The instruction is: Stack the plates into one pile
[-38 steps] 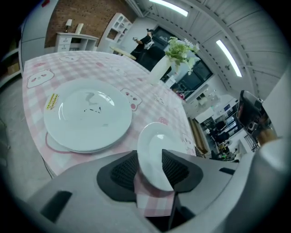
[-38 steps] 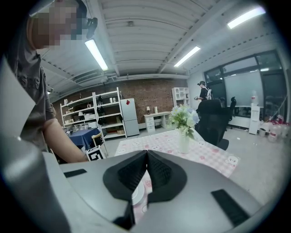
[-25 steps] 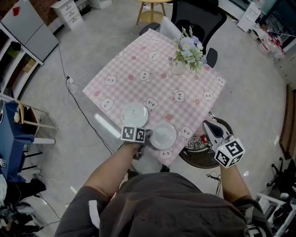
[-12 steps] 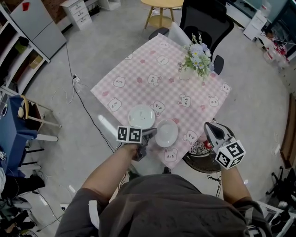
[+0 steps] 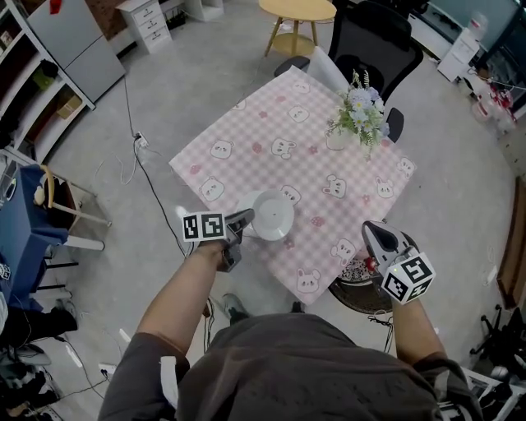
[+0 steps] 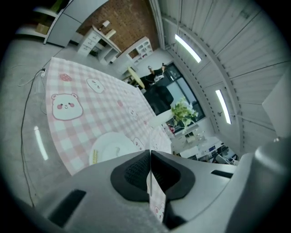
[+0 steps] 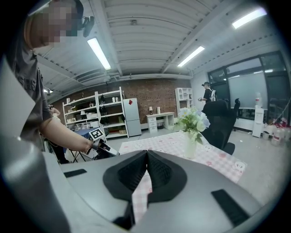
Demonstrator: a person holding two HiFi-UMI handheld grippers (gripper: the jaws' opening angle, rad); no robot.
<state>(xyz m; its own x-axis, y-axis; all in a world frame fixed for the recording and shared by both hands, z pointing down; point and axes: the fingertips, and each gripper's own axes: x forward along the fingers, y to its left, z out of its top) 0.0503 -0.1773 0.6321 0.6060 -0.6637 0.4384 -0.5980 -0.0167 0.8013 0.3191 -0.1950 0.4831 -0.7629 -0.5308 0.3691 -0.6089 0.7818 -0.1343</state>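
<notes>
My left gripper [image 5: 245,219] is shut on the rim of a white plate [image 5: 274,215], held just above the pink bear-print tablecloth [image 5: 263,131]. That plate hovers over the second white plate and hides most of it in the head view. In the left gripper view the second plate [image 6: 110,148] lies flat on the cloth, left of the closed pads, and the held rim shows edge-on between them. My right gripper [image 5: 368,225] is shut and holds nothing, off the table's near right edge; its pads [image 7: 136,170] meet.
A vase of flowers [image 5: 359,115] stands at the table's far right corner. A black office chair [image 5: 374,37] and a round wooden stool [image 5: 297,12] sit beyond the table. A dark round seat [image 5: 362,279] is under my right gripper. A cable [image 5: 144,177] runs across the floor at left.
My left gripper has lifted the plate from the table's near edge and carried it up and left over the other plate. The right gripper has hardly shifted.
</notes>
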